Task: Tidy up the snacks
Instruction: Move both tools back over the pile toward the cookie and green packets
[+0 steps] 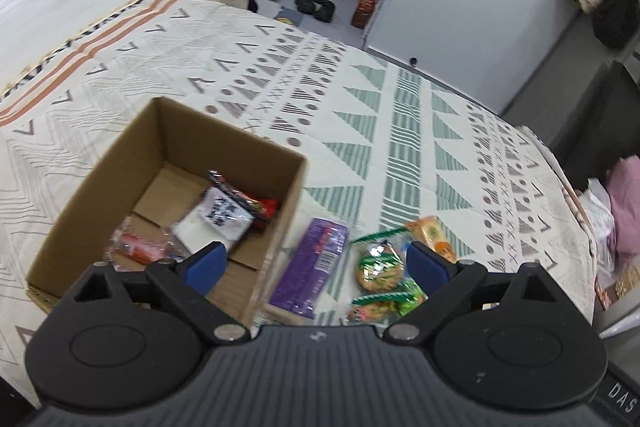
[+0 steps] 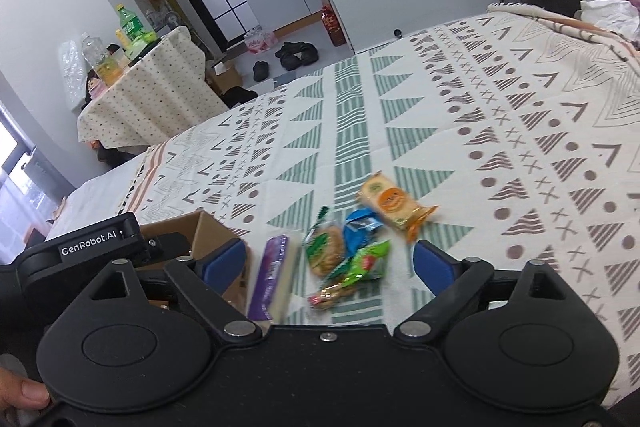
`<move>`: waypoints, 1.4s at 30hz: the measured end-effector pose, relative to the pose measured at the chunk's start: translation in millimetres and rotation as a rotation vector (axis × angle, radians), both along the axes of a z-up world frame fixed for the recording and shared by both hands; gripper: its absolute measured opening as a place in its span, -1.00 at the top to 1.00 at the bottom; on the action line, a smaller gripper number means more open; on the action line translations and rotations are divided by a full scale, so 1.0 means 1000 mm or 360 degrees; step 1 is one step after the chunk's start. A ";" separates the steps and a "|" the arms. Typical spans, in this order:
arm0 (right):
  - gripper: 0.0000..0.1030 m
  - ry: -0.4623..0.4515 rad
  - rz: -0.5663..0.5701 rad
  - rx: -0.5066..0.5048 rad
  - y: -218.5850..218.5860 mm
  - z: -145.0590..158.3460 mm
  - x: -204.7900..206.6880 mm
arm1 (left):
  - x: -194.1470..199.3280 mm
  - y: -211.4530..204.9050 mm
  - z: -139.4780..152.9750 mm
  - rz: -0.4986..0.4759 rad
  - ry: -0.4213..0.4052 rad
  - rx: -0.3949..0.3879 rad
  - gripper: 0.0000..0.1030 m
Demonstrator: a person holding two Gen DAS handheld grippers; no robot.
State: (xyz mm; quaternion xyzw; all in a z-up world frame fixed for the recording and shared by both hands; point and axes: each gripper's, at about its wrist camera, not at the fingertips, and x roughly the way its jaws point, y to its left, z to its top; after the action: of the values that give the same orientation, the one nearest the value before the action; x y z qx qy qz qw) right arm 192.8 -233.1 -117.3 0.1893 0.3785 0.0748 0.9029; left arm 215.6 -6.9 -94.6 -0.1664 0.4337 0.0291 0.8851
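- The left gripper [image 1: 314, 263] hangs with its jaws spread wide and nothing between them, above the seam where a cardboard box [image 1: 100, 183] meets the loose snacks.
- The right gripper [image 2: 328, 263] is likewise splayed and empty, over the same snack cluster.
- The box is plain brown corrugated card, open at the top, sitting on a bedspread [image 1: 400, 115] printed with green and grey triangles.
- Inside the box lie a white packet with dark lettering [image 1: 224, 215], a red wrapper [image 1: 266, 207] and a clear pack with red contents [image 1: 138, 245].
- A flat purple packet [image 1: 312, 263] lies just beside the box's right wall.
- Right of it sits a glossy green-wrapped biscuit [image 1: 378, 265], a crinkly green packet [image 2: 362, 263], a blue packet [image 2: 360, 227] and an orange-and-cream pack [image 2: 394, 205], close together.
- Beyond the snacks, the quilted spread runs bare to the bed's far edge, giving open room ahead and to the right.
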 end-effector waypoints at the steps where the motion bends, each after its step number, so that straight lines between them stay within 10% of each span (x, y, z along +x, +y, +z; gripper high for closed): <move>1: -0.83 -0.0005 0.0000 -0.0006 -0.004 0.000 -0.001 | 0.000 -0.005 -0.001 -0.0019 -0.0003 0.0012 -0.87; 15: -0.84 0.0024 -0.0017 0.0087 -0.058 -0.030 0.002 | 0.007 -0.060 -0.026 -0.0166 0.0029 0.0165 -0.86; 26: -0.14 0.0167 0.0016 0.0403 -0.075 -0.074 0.026 | 0.023 -0.079 -0.068 -0.0177 0.0192 0.0154 -0.64; 42: -0.13 0.0310 0.0063 0.0596 -0.073 -0.111 0.059 | 0.049 -0.090 -0.106 -0.0159 0.0377 0.0172 -0.36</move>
State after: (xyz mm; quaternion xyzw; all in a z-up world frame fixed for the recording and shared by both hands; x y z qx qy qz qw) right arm 252.1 -306.6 -228.6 0.3528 0.4471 0.1428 0.8095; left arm 264.9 -96.6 -200.6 -0.0923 0.5407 0.0278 0.8356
